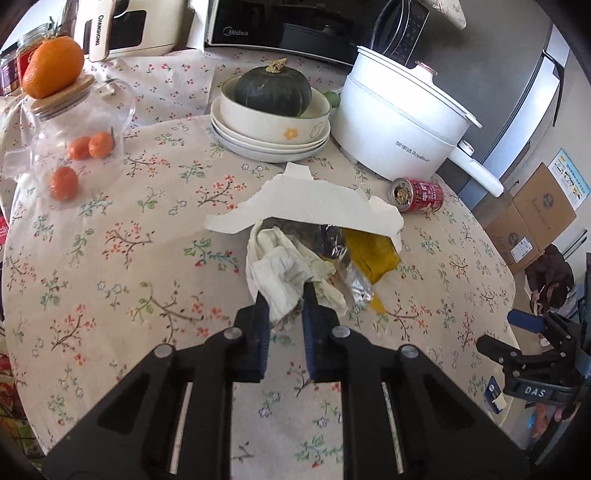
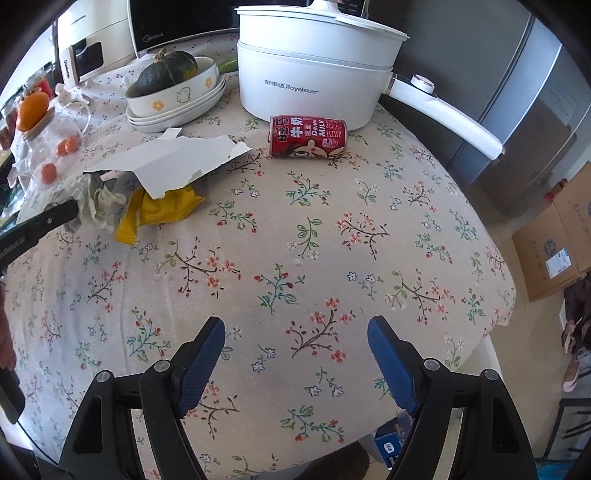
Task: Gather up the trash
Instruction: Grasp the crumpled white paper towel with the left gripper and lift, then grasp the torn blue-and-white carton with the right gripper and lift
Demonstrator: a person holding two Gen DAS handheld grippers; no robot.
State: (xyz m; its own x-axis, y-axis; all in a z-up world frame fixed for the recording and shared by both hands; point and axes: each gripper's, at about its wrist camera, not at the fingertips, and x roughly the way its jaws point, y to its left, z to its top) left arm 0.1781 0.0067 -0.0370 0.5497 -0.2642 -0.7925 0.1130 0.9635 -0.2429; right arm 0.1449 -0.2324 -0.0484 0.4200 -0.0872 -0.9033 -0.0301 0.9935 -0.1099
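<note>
Home kitchen, floral tablecloth [image 2: 295, 258], microwave [image 1: 280, 29], electric cooking pot [image 2: 317, 74], stacked bowls [image 1: 271, 129], fridge [image 2: 517, 122]

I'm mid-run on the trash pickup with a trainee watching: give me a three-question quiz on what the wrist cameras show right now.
1. True or false: the left gripper is shut on the crumpled tissue.
2. Multiple choice: the red drink can is
A. upright on the stacked plates
B. lying on its side on the tablecloth by the white electric pot
C. between the right gripper's fingers
3. Fill in: the right gripper is ____, with only the tablecloth between its fingers.

Key
1. True; both pads pinch the tissue.
2. B
3. open
</note>
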